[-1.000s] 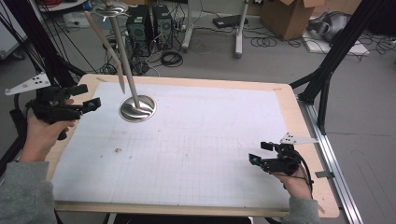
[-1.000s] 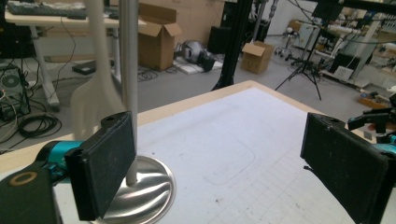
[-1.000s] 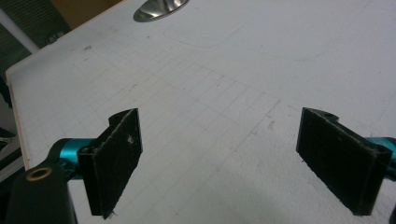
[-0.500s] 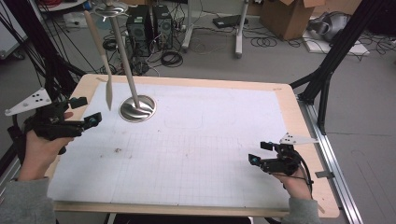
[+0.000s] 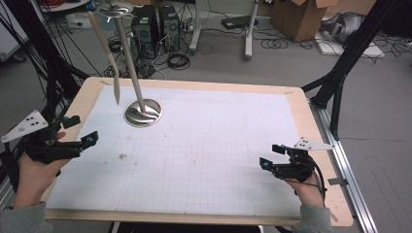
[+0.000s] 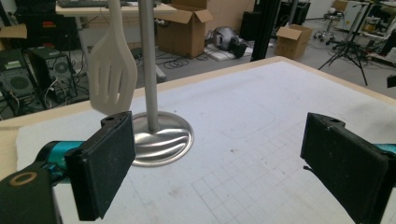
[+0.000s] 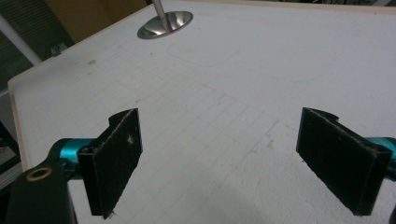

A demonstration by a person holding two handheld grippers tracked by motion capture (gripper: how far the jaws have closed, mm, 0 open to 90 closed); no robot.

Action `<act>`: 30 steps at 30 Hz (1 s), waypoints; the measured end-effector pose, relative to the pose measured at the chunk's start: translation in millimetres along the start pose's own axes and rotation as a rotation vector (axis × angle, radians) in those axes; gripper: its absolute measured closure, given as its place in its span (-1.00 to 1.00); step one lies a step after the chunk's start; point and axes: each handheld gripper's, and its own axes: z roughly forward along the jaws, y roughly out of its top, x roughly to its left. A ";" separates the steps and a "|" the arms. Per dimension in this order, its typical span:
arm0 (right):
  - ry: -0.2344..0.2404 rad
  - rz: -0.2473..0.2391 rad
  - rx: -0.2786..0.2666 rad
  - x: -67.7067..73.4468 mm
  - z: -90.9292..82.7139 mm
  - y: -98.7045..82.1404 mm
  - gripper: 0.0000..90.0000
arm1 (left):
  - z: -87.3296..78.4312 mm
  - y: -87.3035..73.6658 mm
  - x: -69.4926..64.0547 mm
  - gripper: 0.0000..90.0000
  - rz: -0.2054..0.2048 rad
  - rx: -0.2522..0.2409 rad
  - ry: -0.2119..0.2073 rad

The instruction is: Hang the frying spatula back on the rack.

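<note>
Hanging from the top of the metal stand, the slotted spatula looks put away, so the main job seems done. The big bench with its white mat has nothing else lying on it. The stand sits at the far left of the bench, and the spatula dangles just beside its pole, not touching the mat. The left tongs are spread wide and hold nothing, near the left edge. The right tongs are spread and hold nothing too, well apart from the stand. Little seems left to do.
</note>
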 end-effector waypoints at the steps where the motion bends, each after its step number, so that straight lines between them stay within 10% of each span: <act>1: 0.002 0.000 -0.005 0.7 -0.4 0.7 -0.70 | -0.3 -2.1 -0.3 -0.76 -0.004 -0.001 0.003; 30: 0.061 -0.093 -0.166 17.1 -29.0 15.3 -0.70 | 11.9 -24.7 -19.4 -0.76 0.046 0.023 -0.005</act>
